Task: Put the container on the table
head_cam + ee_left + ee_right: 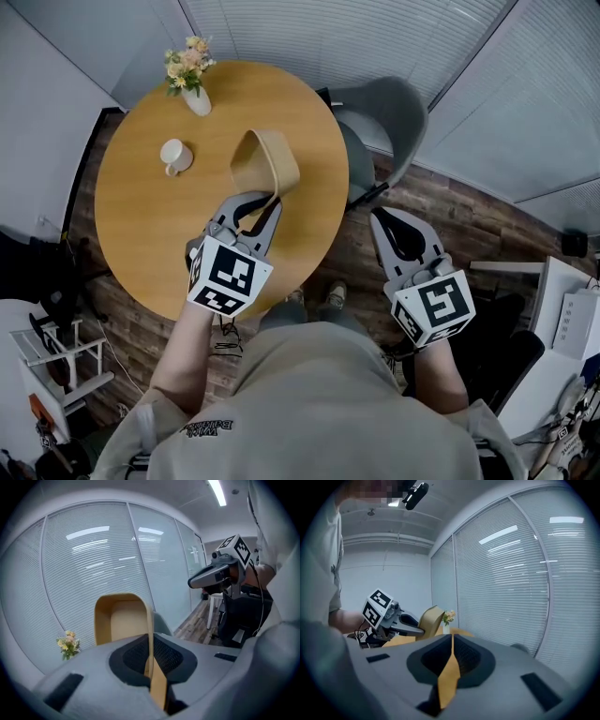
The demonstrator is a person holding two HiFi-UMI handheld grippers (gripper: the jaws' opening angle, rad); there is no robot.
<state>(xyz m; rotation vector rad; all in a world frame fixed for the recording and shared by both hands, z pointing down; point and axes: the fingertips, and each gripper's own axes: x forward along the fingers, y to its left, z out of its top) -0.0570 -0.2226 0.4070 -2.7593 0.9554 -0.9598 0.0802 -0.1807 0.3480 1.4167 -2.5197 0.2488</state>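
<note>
**Container held in left gripper over the table; right gripper idle**

I found the left gripper point(265, 199) clamped on the tan container point(267, 161). In the left gripper view one thin side wall of the container ran straight down between the two jaws, which were pressed against it from either side. The container's open hollow stood just ahead of the jaw tips and faced back toward the camera. In the head view the container sat tipped up on edge directly beyond the jaws, over the round wooden table point(141, 225). I could not tell whether its far end touched the tabletop.

A white mug point(174, 156) stood on the table ahead of and to the left of the left gripper, well apart from the container. A white vase of flowers point(190, 80) stood farther ahead, near the table's far edge.

The right gripper point(386, 217) was to the right of the left one, off the table and over the wooden floor. Its jaws were drawn together with nothing held between them. A grey chair point(384, 122) stood ahead of it.
</note>
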